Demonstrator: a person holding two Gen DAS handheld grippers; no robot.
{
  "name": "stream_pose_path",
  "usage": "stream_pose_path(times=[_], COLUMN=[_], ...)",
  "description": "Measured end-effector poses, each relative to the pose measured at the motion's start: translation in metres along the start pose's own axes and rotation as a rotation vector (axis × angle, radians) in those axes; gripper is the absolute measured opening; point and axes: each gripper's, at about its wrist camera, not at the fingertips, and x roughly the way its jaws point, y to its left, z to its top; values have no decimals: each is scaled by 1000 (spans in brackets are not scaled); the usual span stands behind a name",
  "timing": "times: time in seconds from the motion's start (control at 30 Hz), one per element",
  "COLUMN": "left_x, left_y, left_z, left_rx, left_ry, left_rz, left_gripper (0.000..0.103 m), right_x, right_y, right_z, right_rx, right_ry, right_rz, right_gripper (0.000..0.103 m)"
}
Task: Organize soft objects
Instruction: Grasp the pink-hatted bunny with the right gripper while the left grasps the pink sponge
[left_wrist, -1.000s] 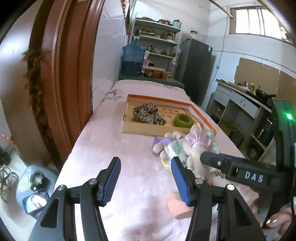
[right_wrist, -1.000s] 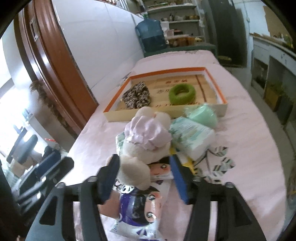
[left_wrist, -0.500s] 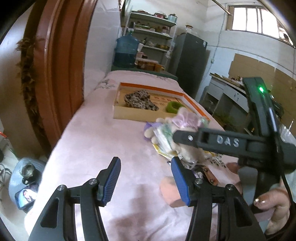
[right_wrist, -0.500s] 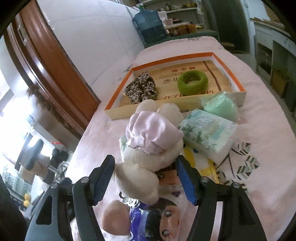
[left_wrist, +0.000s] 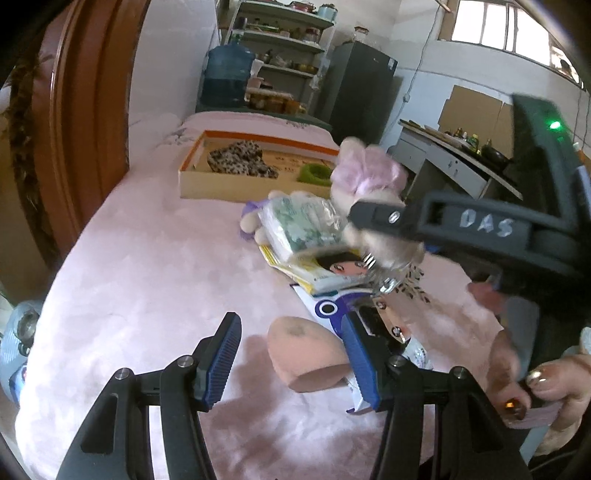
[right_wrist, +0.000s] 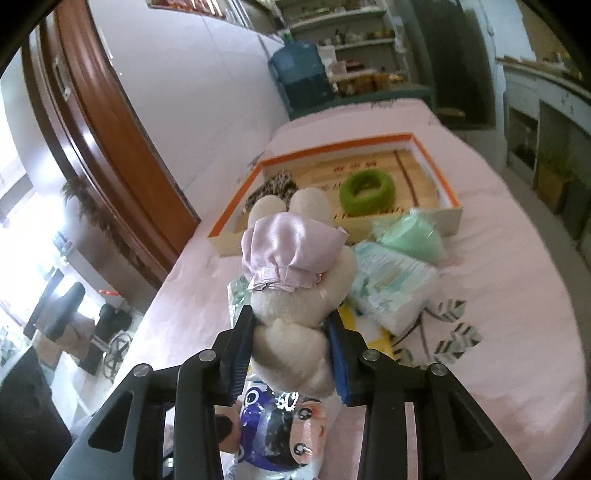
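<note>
Right gripper (right_wrist: 290, 345) clenched on cream plush rabbit with lilac satin bonnet (right_wrist: 295, 266), toy raised above pink bedcover (right_wrist: 517, 295), blurred in left wrist view. Left gripper (left_wrist: 291, 363) spread wide, holding nothing, low over bedcover; peach foam block (left_wrist: 306, 354) between its blue pads. Orange-rimmed shallow cardboard tray (right_wrist: 448, 218) beyond, containing leopard-print scrunchie (left_wrist: 240, 162) and green fuzzy ring (right_wrist: 367, 192). Wrapped tissue pack (right_wrist: 391, 291) and mint-green pouch (right_wrist: 410, 240) just before tray.
</note>
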Motion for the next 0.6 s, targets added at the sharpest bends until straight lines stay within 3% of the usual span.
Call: stream_pose_path(times=[0.2, 0.3, 0.37, 0.6], left_x=[6, 12, 12, 8], left_y=[2, 9, 12, 2], left_z=[-2, -4, -5, -5], left_rx=[-31, -91, -119, -61], left_ry=[23, 58, 55, 33], left_rz=[-24, -99, -139, -110], left_gripper=[56, 44, 43, 41], right_x=[-9, -11, -11, -12], right_y=[-3, -5, -7, -10], right_z=[-1, -3, -4, -7], right_rx=[-4, 5, 11, 17], right_ry=[-17, -14, -10, -10], right_rz=[0, 7, 10, 10], right_gripper=[38, 38, 38, 38])
